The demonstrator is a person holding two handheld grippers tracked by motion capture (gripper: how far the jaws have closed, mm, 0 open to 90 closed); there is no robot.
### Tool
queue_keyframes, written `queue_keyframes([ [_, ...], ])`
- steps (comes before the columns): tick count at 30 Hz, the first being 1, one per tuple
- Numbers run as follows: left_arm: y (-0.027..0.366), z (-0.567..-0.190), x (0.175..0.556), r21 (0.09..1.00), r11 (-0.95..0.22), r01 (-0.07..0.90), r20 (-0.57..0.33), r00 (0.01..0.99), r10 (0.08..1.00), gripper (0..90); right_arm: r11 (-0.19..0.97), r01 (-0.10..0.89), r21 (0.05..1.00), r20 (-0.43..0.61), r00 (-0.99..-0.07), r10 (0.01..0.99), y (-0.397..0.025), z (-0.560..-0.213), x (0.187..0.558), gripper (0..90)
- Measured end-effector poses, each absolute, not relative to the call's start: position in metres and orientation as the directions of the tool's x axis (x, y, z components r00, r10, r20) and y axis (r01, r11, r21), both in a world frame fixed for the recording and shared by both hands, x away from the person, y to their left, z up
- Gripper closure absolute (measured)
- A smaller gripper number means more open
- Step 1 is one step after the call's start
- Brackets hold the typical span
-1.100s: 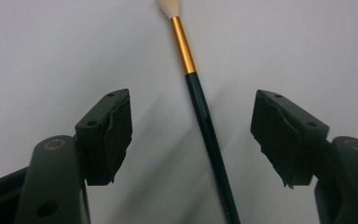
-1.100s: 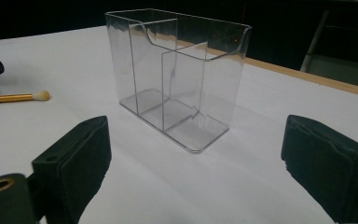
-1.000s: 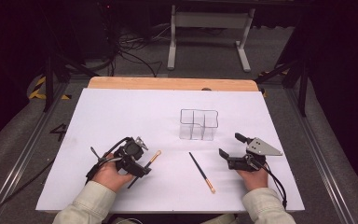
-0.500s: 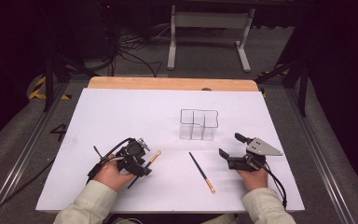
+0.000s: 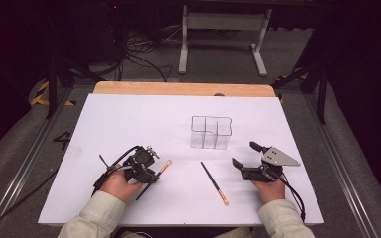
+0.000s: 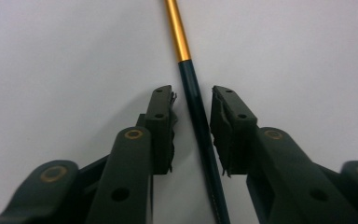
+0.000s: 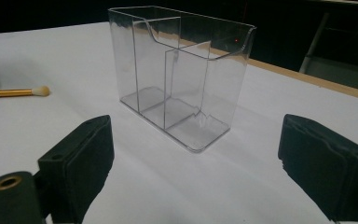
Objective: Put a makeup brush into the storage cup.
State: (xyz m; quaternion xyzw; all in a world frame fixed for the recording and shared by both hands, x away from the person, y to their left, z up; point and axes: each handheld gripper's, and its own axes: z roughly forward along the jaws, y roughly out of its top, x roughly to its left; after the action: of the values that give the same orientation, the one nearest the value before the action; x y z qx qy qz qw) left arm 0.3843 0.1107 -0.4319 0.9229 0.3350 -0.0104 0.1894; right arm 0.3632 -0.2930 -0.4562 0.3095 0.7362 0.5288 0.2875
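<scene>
A make-up brush with a dark handle, gold ferrule and pale tip lies on the white table. My left gripper is lowered over its handle. In the left gripper view the handle runs between the jaws of the left gripper, which are open, with a narrow gap on each side. A second brush lies near the table's middle front. My right gripper stands wide open to its right. The right gripper faces a clear empty divided organizer, also at mid-table.
The table's wooden far edge borders a dark floor with cables and a metal stand. Bare white surface lies left of and behind the organizer. The first brush's tip appears at the left of the right gripper view.
The left hand has shifted very slightly over the brush handle. The right gripper, both brushes and the organizer stay where they were.
</scene>
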Motion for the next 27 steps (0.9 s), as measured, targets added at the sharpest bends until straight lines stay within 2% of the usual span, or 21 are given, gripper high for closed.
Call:
queue_keyframes([
  [8,0.111,-0.432,0.384,0.338,-0.694,0.636,-0.118,0.76,0.639,81.4,0.24,0.154,0.958,-0.089,-0.637,0.765,-0.293,-0.456,0.363,10.5],
  [14,0.111,-0.432,0.385,0.338,-0.687,0.644,-0.125,0.754,0.645,81.8,0.223,0.166,0.961,-0.073,-0.624,0.778,-0.295,-0.456,0.363,8.9],
  [18,0.111,-0.432,0.385,0.338,-0.693,0.637,-0.118,0.759,0.641,82.0,0.182,0.197,0.963,-0.027,-0.605,0.796,-0.297,-0.455,0.362,7.8],
  [21,0.111,-0.432,0.384,0.342,-0.703,0.624,-0.114,0.77,0.628,82.2,0.151,0.22,0.964,0.013,-0.605,0.796,-0.3,-0.452,0.362,14.3],
  [27,0.11,-0.432,0.385,0.331,-0.7,0.633,-0.127,0.764,0.632,82.3,0.16,0.199,0.967,-0.015,-0.583,0.812,-0.301,-0.444,0.357,14.8],
])
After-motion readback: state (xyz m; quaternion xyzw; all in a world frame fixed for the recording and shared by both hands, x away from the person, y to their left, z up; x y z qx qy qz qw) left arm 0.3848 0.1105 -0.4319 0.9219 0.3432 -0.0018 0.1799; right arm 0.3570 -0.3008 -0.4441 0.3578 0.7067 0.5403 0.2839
